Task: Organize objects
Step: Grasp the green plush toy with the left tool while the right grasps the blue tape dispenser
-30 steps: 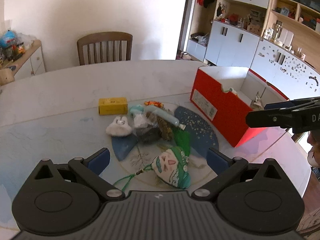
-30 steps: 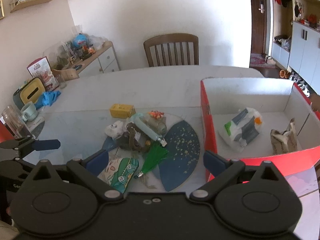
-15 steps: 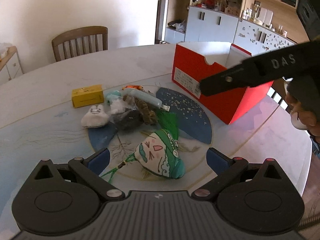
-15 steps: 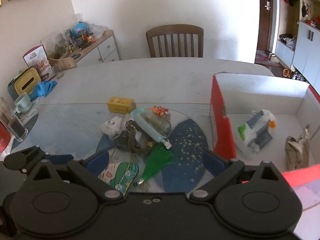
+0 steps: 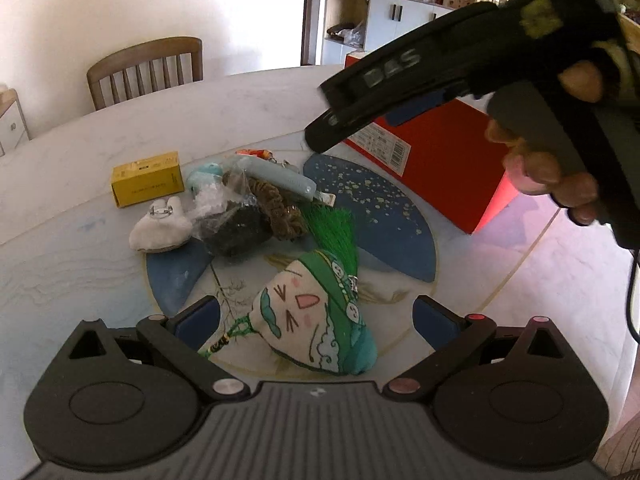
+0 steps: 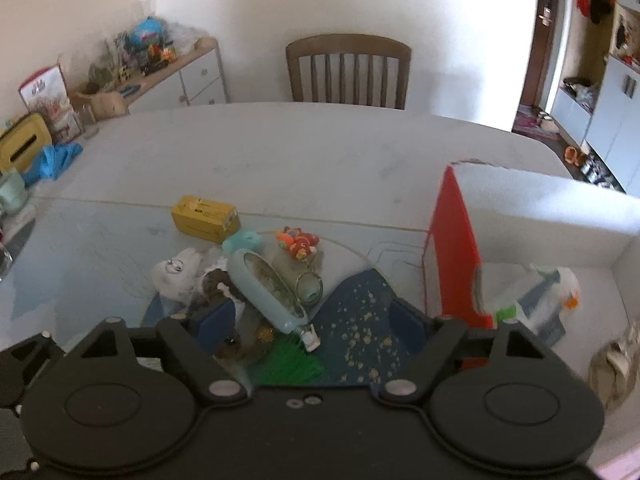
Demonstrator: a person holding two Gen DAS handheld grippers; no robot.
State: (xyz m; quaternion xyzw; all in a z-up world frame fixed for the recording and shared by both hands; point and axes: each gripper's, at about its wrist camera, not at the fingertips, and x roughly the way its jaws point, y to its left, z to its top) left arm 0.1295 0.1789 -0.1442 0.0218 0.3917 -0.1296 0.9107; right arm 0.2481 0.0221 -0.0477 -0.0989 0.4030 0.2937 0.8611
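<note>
A: Two items in the open red cardboard box with white inside (image 6: 454, 264) so far: a white plastic-wrapped pack with grey, green and orange print (image 6: 536, 300) and a crumpled brown paper bag (image 6: 616, 364), both on the box floor. Everything else sits out on the round pale marble-look table (image 5: 240, 112).

B: What's left, big to small?

A: Cream and green fabric pouch with a cartoon face (image 5: 316, 320), then black lumpy bundle in clear plastic (image 5: 236, 232), pale blue long tube-shaped case (image 6: 266, 292), yellow rectangular carton (image 5: 146, 184), white plush rabbit-shaped toy (image 5: 160, 228), brown braided cord (image 5: 280, 212), green thread tassel (image 5: 332, 232), small orange and red toy (image 6: 298, 242). All clustered mid-table, left of the box, several overlapping.

B: Grippers?

A: Left gripper (image 5: 316, 316) has jaws wide apart, straddling the face pouch, pads not touching it. Right gripper (image 6: 308, 320) is over the pile, the blue case between its fingers; jaws have just been closing some, but a gap shows on both sides, so nothing is gripped. Person's hand (image 5: 552, 168) visible on its handle in the left view.

B: Progress?

A: Early, I'd say. Two in, about eight out. Looks like pick-up approach on pouch and case; neither lifted yet. Tangle of cord, tassel and bag could drag along when the case comes up.
</note>
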